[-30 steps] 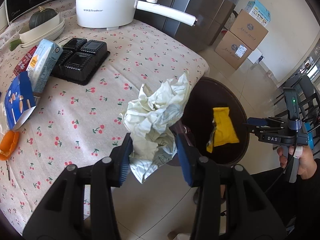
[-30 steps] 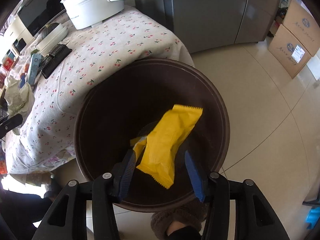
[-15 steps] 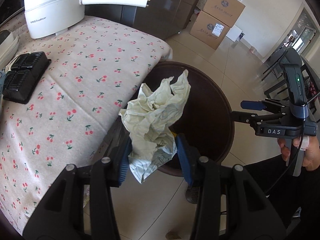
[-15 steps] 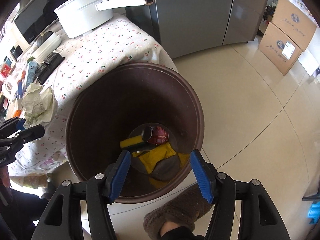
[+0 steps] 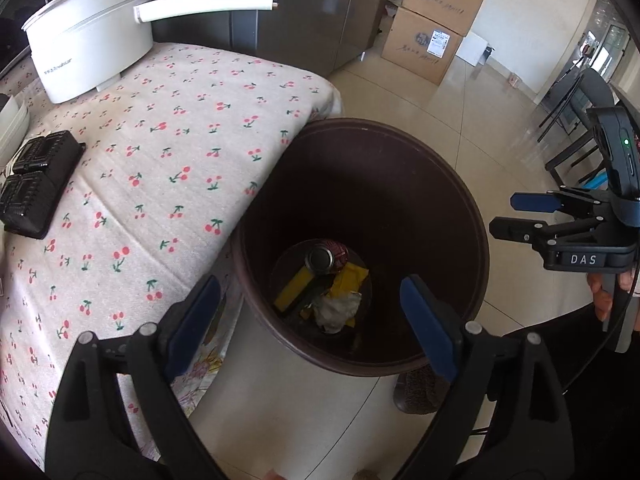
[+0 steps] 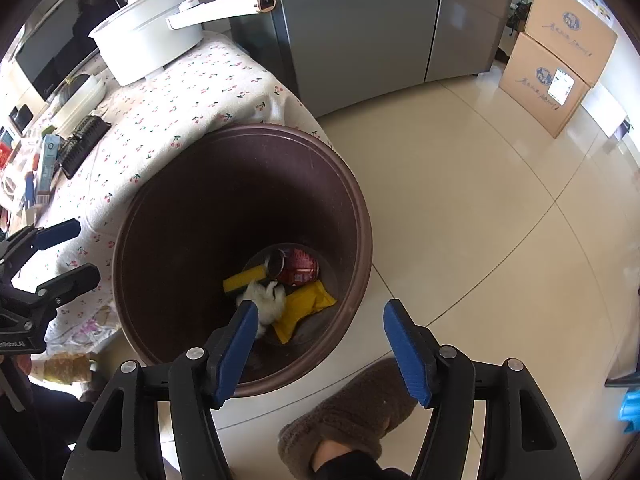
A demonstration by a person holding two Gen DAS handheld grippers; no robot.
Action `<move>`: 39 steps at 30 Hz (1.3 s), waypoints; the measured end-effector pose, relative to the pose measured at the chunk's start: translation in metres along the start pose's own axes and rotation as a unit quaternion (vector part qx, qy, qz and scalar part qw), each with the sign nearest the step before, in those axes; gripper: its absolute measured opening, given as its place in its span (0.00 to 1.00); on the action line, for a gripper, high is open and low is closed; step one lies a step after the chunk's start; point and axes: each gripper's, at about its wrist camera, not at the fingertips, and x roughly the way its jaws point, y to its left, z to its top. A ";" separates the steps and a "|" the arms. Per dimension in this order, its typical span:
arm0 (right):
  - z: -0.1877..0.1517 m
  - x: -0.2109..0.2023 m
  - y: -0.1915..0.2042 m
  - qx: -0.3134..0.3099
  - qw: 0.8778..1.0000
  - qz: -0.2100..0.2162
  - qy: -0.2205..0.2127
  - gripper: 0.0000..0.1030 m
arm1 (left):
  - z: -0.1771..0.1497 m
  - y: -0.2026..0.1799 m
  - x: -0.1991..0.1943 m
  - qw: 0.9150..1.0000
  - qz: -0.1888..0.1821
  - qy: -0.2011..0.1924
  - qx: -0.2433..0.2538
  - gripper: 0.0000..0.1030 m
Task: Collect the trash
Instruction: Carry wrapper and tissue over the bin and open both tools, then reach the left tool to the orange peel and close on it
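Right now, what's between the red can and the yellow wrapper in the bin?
The crumpled paper lies partly between the can and the wrapper, best seen from the right wrist.

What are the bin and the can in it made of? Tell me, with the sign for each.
Bin: probably plastic, going by its smooth, matte brown moulded wall and rolled rim. Can: likely thin metal, going by its glossy red printed side and dark round end.

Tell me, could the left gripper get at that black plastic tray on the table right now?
Probably yes. The left gripper is open and holds nothing, and the black tray lies uncovered on the cherry tablecloth, with nothing between them. It would have to swing back from over the bin.
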 end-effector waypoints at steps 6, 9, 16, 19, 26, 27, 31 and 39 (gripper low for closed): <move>0.004 -0.002 0.012 -0.013 1.000 0.003 -0.005 0.66 | -0.005 0.016 -0.012 1.000 0.013 -0.007 -0.018 0.92; 0.007 -0.003 0.021 -0.021 1.000 0.006 -0.007 0.67 | -0.009 0.026 -0.021 0.999 0.022 -0.013 -0.030 0.94; 0.018 -0.003 0.048 -0.047 0.999 0.008 -0.009 0.69 | -0.023 0.060 -0.045 0.996 0.049 -0.025 -0.071 0.97; 0.025 -0.004 0.063 -0.058 0.998 0.012 -0.013 0.70 | -0.029 0.075 -0.059 0.993 0.066 -0.037 -0.085 0.99; 0.043 -0.009 0.110 -0.091 0.995 0.017 -0.031 0.78 | -0.047 0.116 -0.089 0.985 0.104 -0.053 -0.129 0.99; 0.045 -0.010 0.117 -0.096 0.995 0.018 -0.032 0.80 | -0.050 0.122 -0.093 0.983 0.108 -0.054 -0.135 0.99; 0.054 -0.010 0.146 -0.119 0.992 0.022 -0.036 0.83 | -0.066 0.145 -0.108 0.978 0.123 -0.058 -0.159 0.99; 0.066 -0.009 0.204 -0.160 0.986 0.033 -0.040 0.84 | -0.102 0.192 -0.137 0.965 0.146 -0.063 -0.210 0.99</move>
